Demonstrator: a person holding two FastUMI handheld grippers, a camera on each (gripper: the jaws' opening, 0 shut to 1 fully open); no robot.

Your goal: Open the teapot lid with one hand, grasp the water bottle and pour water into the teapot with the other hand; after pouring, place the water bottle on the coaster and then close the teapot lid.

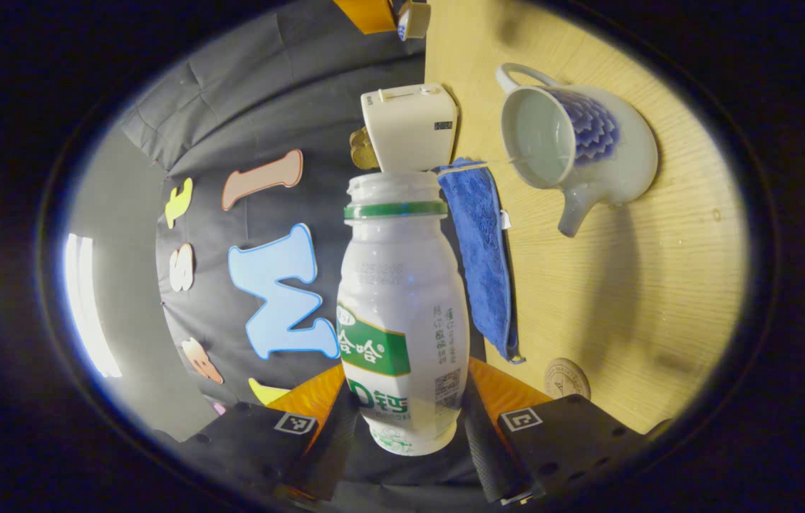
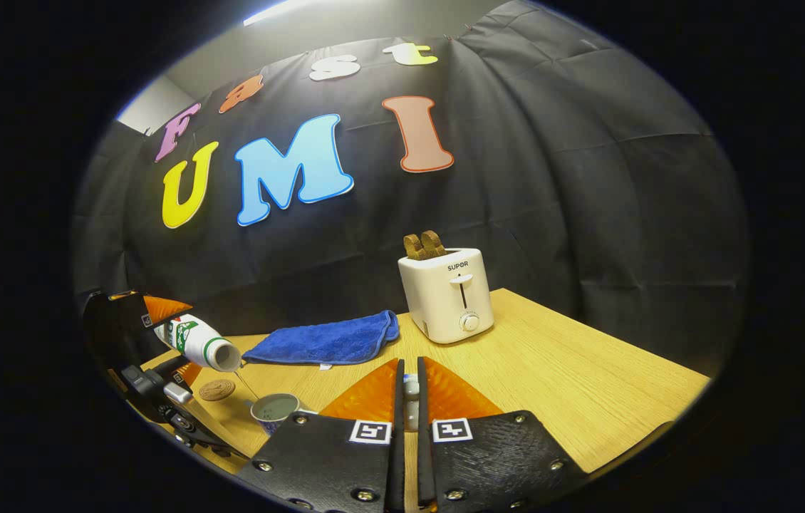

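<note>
left gripper is clamping the water bottle tipped over the open teapot, while the right gripper is pinching the lid nearly closed

On my left gripper I see black blocks with small holes, each carrying a square black-and-white marker. My right gripper has the same black blocks, with silver screws and two such markers.

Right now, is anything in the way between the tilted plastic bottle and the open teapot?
Nothing visible. The white green-banded plastic bottle, held in the left gripper, tips toward the lidless blue-and-white teapot; the blue cloth lies behind.
</note>
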